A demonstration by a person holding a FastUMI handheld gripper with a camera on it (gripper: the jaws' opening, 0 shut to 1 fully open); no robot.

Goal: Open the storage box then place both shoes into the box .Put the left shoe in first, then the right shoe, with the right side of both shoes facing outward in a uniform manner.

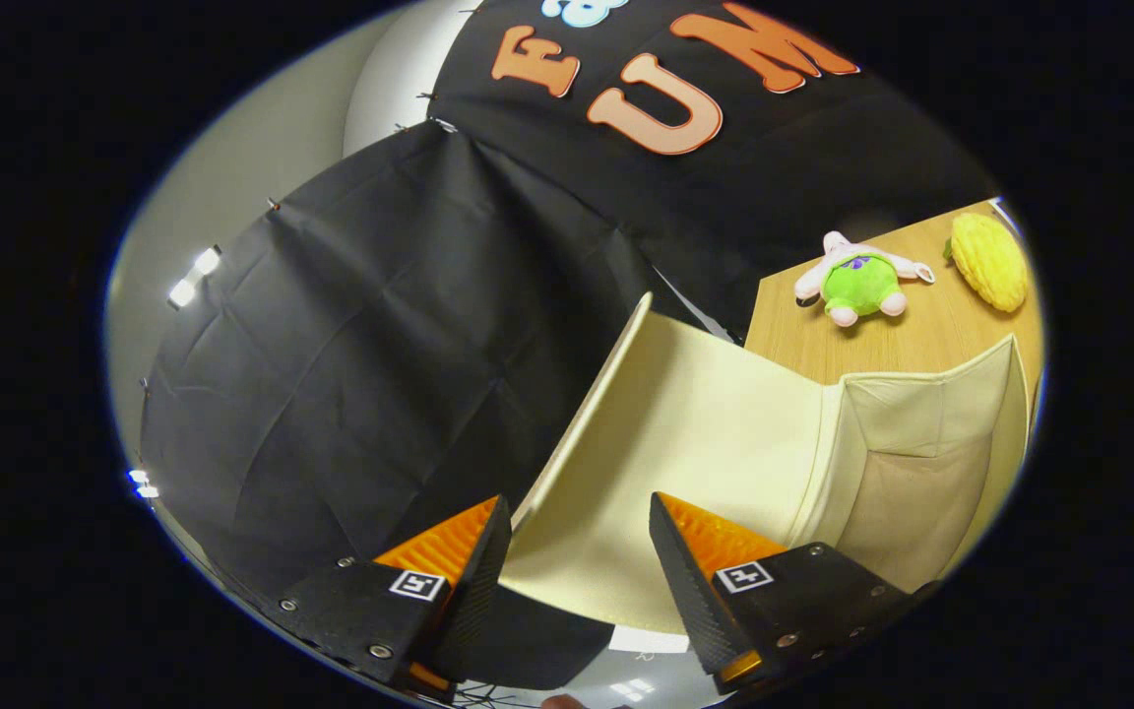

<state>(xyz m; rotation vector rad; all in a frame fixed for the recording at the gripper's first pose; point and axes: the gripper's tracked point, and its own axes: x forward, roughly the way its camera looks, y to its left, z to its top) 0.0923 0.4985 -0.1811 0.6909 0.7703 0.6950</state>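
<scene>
Tool (pixel 577 551) open wide, fingers well apart, gripping nothing. Cream lid (pixel 665 453) of the storage box (pixel 921 463) stands raised between and just ahead of the fingers; contact with either finger unclear, likely none. Box interior open at 2 o'clock. Beyond it on the worktop (pixel 823 345): green plush toy (pixel 860 281), yellow plush corn (pixel 990 261).

**Gripper camera orientation**

My camera rides on the gripper (pixel 577 551), facing forward along its spread fingers, tilted. It sits close to the storage box (pixel 724 433) lid, looking past it toward the table's (pixel 882 345) far corner.
</scene>
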